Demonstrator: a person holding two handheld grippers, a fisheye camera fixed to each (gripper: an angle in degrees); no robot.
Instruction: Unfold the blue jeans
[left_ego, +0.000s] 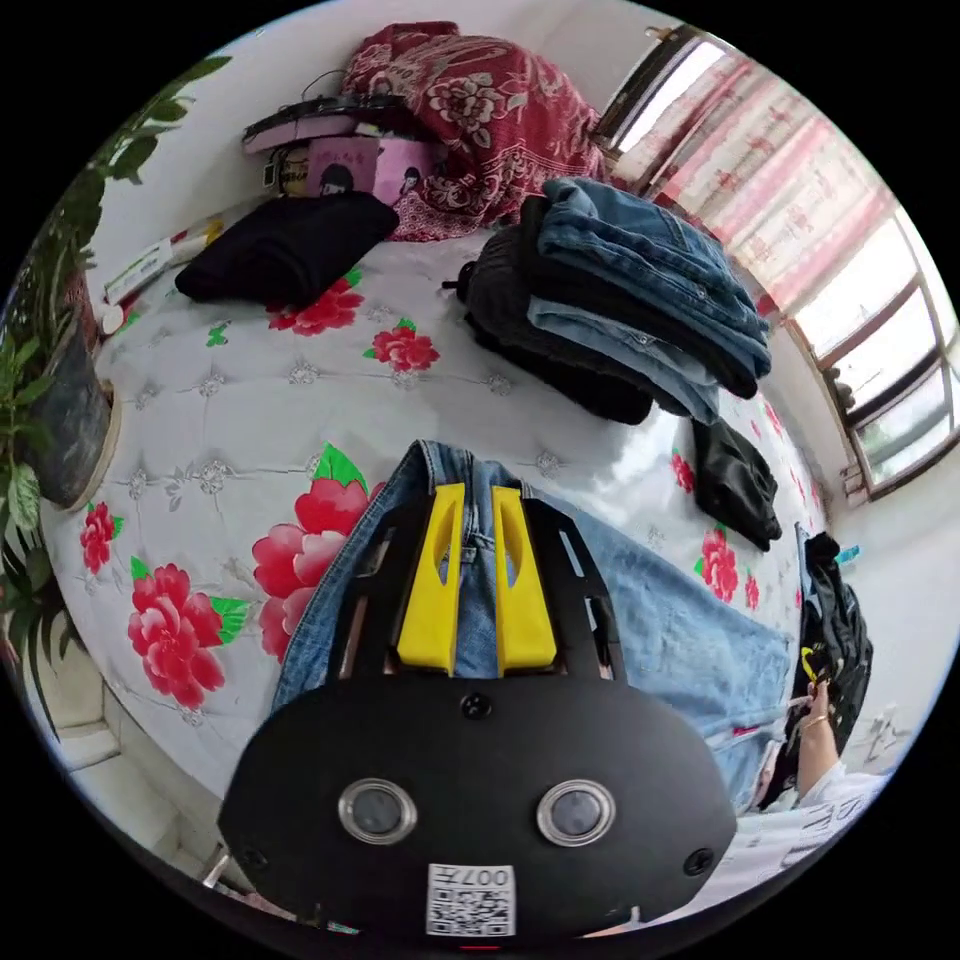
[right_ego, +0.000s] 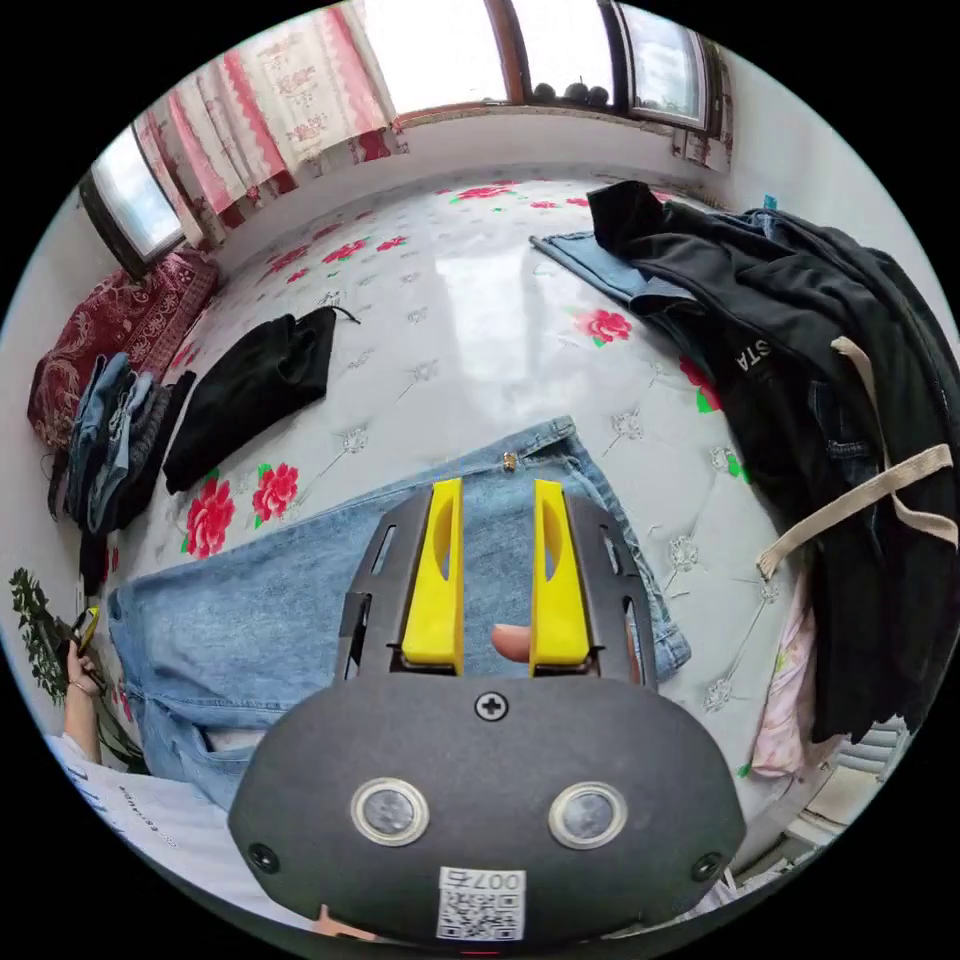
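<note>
- The jeans (right_ego: 300, 610) are seen spread flat across the near part of the bed (right_ego: 480, 300).
- The left tongs (left_ego: 478, 580) are clamped on a jeans end, probably so it can be pulled straight.
- The right tongs (right_ego: 497, 585) are held apart over the waistband, gripping nothing.
- Folded clothes (left_ego: 620, 300) are stacked farther back.

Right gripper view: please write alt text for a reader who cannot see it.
A gripper with two yellow jaws hovers open above light blue denim jeans spread on a white quilted bed cover with red flowers. A heap of black clothes with beige straps lies on one side, a folded black garment on the other.
</note>
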